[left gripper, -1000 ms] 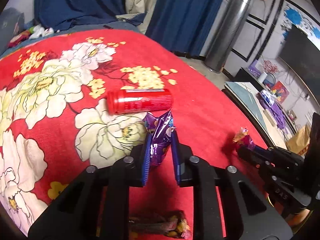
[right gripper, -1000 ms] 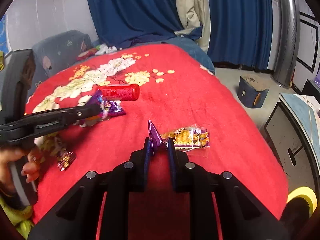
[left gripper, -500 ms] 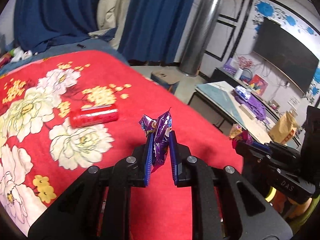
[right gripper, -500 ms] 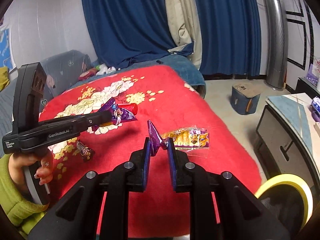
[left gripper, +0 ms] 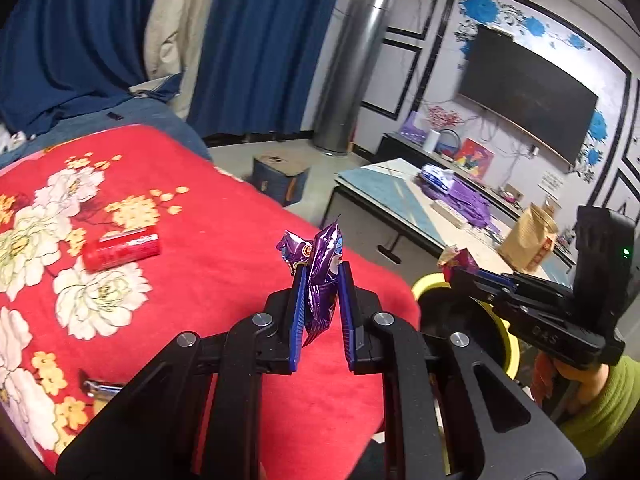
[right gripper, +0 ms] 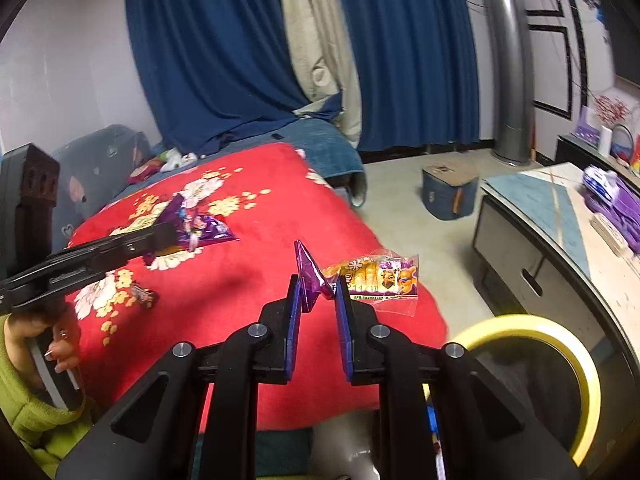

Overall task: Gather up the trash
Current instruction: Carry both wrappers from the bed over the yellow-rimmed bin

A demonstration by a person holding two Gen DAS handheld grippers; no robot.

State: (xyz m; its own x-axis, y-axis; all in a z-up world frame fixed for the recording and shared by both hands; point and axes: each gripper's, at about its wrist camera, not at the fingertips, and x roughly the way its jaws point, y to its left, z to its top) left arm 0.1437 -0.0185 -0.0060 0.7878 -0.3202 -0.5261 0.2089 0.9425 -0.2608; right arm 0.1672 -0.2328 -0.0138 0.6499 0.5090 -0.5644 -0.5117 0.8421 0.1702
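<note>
Left claw (left gripper: 323,276) pinches purple wrapper (left gripper: 322,280); right claw (right gripper: 317,294), marked "DAS", pinches orange wrapper (right gripper: 380,280).

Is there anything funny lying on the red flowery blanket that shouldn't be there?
Yes. A red can lies tipped on its side on the blanket, and a small crumpled wrapper sits loose near the flowers. A bed is no place for litter. The two grippers already hold other wrappers.

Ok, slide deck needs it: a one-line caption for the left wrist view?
Left hand-held gripper clamps a purple snack wrapper above the red floral blanket, a red can left behind.
</note>
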